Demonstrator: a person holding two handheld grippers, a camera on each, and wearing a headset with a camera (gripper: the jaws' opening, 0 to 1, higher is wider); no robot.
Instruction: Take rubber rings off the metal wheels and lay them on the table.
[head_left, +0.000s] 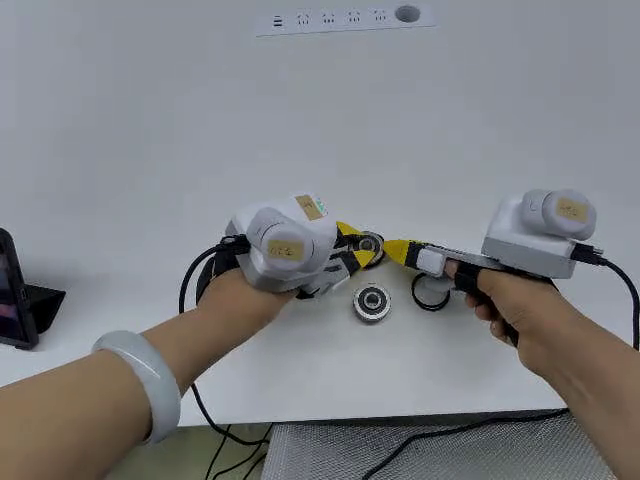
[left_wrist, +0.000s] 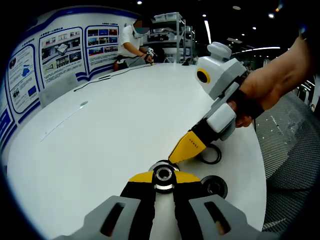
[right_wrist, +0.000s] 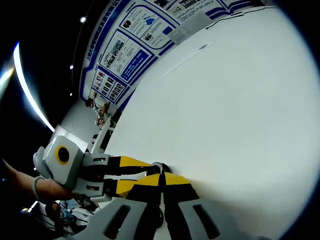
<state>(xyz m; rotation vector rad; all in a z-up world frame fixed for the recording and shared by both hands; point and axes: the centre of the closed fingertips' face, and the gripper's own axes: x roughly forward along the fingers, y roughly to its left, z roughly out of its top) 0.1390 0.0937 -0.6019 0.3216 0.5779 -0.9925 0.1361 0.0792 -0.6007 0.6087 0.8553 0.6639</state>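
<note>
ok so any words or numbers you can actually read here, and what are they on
None can be read.
Tan stickers on the left gripper: writing too small.
Tan sticker on the right gripper: too small.
Dark print on the right gripper's yellow jaw: blurred.
Wall posters: blurred.
Power strip marks: too small.

A broad white table (head_left: 300, 120) fills the room's middle; a white power strip (head_left: 345, 18) lies at its far edge; a dark phone on a stand (head_left: 15, 300) sits at its left edge; beyond its far end stand blue-and-white wall posters (left_wrist: 55, 55), a shelving rack (left_wrist: 170, 30) and a person (left_wrist: 131, 47); above it, strip lights (left_wrist: 207, 30) cross a dark ceiling.
</note>
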